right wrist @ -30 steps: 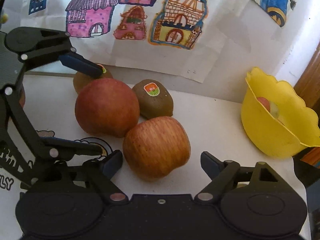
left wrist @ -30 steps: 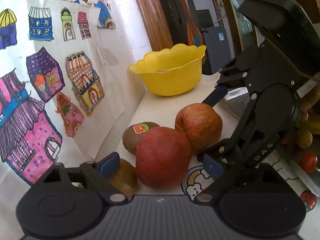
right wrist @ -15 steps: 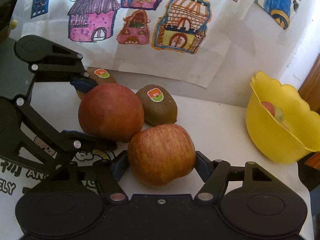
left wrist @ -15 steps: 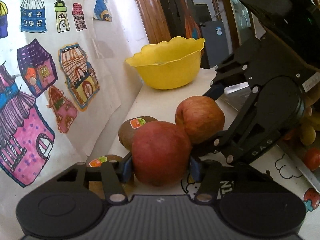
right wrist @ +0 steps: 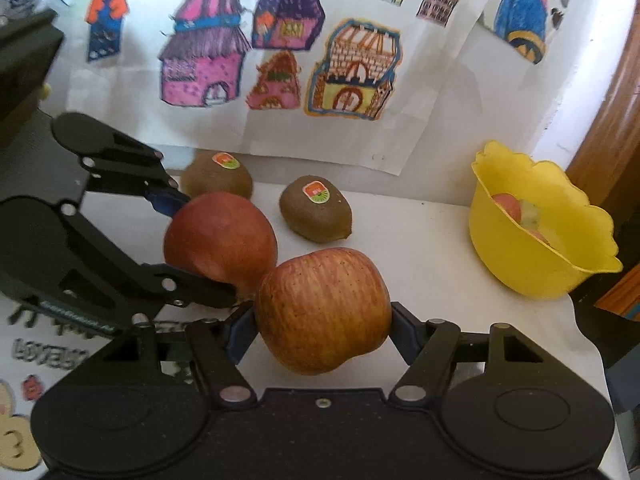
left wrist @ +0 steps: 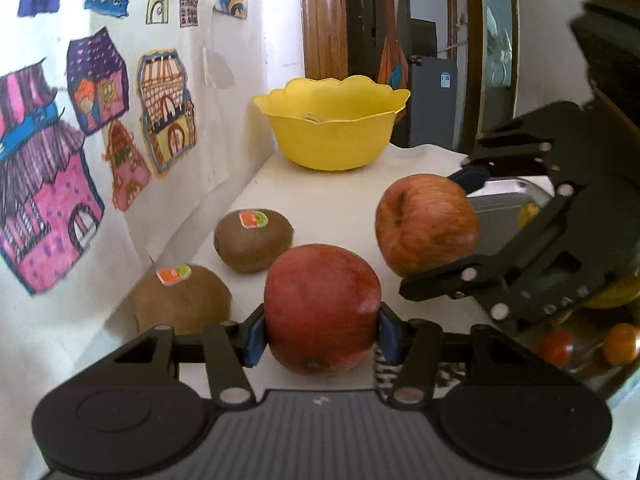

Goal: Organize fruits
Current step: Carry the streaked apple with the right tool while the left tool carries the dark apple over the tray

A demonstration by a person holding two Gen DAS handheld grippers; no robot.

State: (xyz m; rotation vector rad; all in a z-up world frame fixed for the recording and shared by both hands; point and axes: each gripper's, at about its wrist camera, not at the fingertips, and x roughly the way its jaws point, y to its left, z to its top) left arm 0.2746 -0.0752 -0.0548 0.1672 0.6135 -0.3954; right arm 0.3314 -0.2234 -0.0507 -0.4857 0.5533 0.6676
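I have the dark red apple (left wrist: 322, 308) clamped in my left gripper (left wrist: 322, 334) and the striped apple (right wrist: 323, 310) in my right gripper (right wrist: 323, 322), jaws half-closed on each, so next I carry both to the yellow bowl (right wrist: 540, 264) at two o'clock.

Dark red apple (left wrist: 322, 308): smooth skin, soft sheen, a pale highlight on its shoulder. Streaked orange-red apple (right wrist: 323, 309): smooth, duller, fine speckles and stripes. Two brown kiwis, near one (left wrist: 182, 300) and far one (left wrist: 253, 243): matt, fuzzy, rough skin, each with a glossy paper sticker. Yellow scalloped plastic bowl (left wrist: 331, 128): smooth, slight gloss. Left gripper (left wrist: 322, 334) and right gripper (right wrist: 323, 330): matt black plastic links, silvery metal pins, blue rubbery-looking pads, ribbed black housing. White tabletop (left wrist: 320, 200): smooth, matt. Crayon house drawings on white paper (right wrist: 240, 60): matt, creased. Brown wooden door frame (left wrist: 322, 20): varnished, glossy. Silvery metal tray (left wrist: 508, 200): shiny.
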